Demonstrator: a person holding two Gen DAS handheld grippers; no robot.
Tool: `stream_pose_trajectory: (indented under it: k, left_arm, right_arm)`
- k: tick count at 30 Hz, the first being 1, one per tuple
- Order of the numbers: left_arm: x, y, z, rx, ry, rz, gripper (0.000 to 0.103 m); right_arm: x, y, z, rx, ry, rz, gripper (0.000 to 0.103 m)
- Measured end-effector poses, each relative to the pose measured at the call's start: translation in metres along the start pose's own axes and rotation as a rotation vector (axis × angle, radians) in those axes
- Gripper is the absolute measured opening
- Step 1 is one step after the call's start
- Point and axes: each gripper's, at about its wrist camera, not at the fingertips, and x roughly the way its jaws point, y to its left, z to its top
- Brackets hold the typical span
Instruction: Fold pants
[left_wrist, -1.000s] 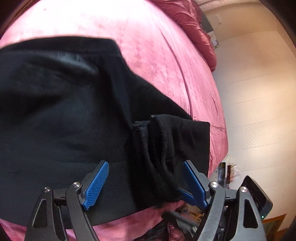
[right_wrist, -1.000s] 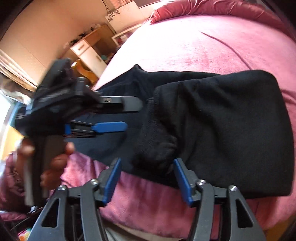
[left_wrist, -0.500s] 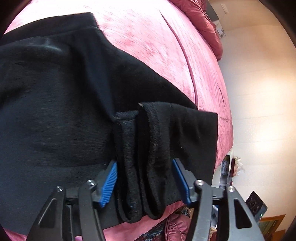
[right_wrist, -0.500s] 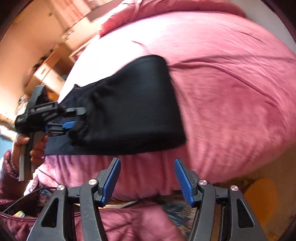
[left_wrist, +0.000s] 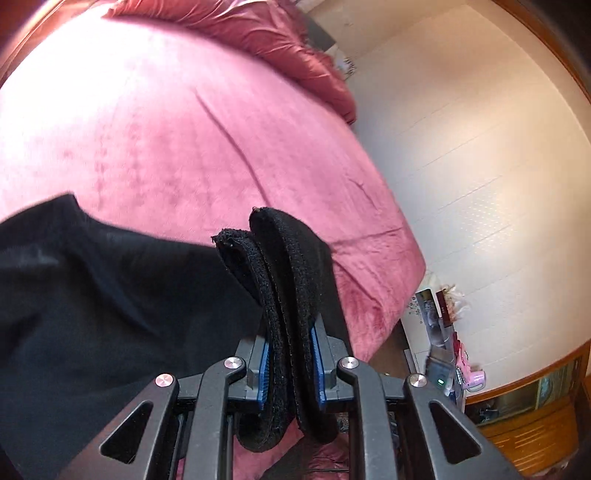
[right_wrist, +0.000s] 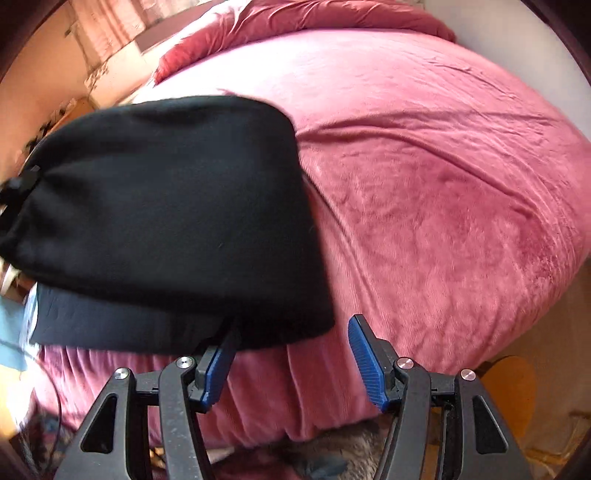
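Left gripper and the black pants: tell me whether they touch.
Touching. In the left wrist view the left gripper is closing, its blue pads pressing both sides of the black pants' bunched edge.

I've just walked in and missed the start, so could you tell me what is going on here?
A person is folding black pants on a bed with a pink cover, holding a tool in each hand. The left tool is closing on the bunched edge of the pants, with the fabric between its blue pads. The right tool is open over the near corner of the pants and grips nothing.
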Motion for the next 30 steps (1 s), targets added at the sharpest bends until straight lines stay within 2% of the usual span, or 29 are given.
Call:
stream_pose_trajectory:
  k: [2, 3, 5, 8, 12, 17, 19, 20, 21, 25, 27, 30]
  left_arm:
    - [-0.006, 0.001, 0.002, 0.021, -0.014, 0.011, 0.018]
    - [-0.007, 0.007, 0.002, 0.022, -0.013, 0.026, 0.018]
    - [-0.003, 0.021, -0.004, -0.003, 0.011, 0.062, 0.017]
    - [0.013, 0.048, -0.015, -0.051, 0.068, 0.164, 0.017]
    - [0.037, 0.084, -0.037, -0.108, 0.133, 0.244, 0.017]
    - [0.035, 0.072, -0.042, -0.053, 0.085, 0.279, 0.018]
    - [0.034, 0.065, -0.043, -0.021, 0.074, 0.292, 0.022]
    - [0.032, 0.062, -0.044, -0.010, 0.067, 0.305, 0.024]
    - [0.029, 0.061, -0.045, -0.006, 0.061, 0.314, 0.025]
    - [0.025, 0.065, -0.053, -0.030, 0.054, 0.299, 0.028]
    - [0.021, 0.067, -0.060, -0.047, 0.049, 0.297, 0.029]
    - [0.020, 0.061, -0.068, -0.010, 0.023, 0.328, 0.029]
  right_arm:
    - [0.005, 0.000, 0.006, 0.030, -0.015, 0.002, 0.031]
    - [0.008, 0.003, 0.006, 0.013, -0.007, -0.025, 0.024]
    - [0.015, 0.010, 0.005, -0.030, 0.006, -0.059, 0.019]
    - [0.020, 0.016, 0.003, -0.081, 0.026, -0.070, 0.018]
    - [0.033, 0.025, 0.003, -0.150, 0.056, -0.102, 0.019]
    - [0.032, 0.027, 0.006, -0.201, 0.080, -0.108, 0.024]
    - [0.024, 0.023, 0.005, -0.234, 0.114, -0.090, 0.033]
    - [0.018, 0.018, 0.002, -0.241, 0.132, -0.071, 0.042]
    - [0.012, 0.015, 0.001, -0.250, 0.141, -0.049, 0.044]
    - [-0.019, 0.013, 0.009, -0.293, 0.100, 0.006, 0.044]
    - [-0.027, 0.024, 0.018, -0.304, 0.065, 0.034, 0.044]
    - [-0.020, 0.052, 0.037, -0.298, 0.028, 0.106, 0.044]
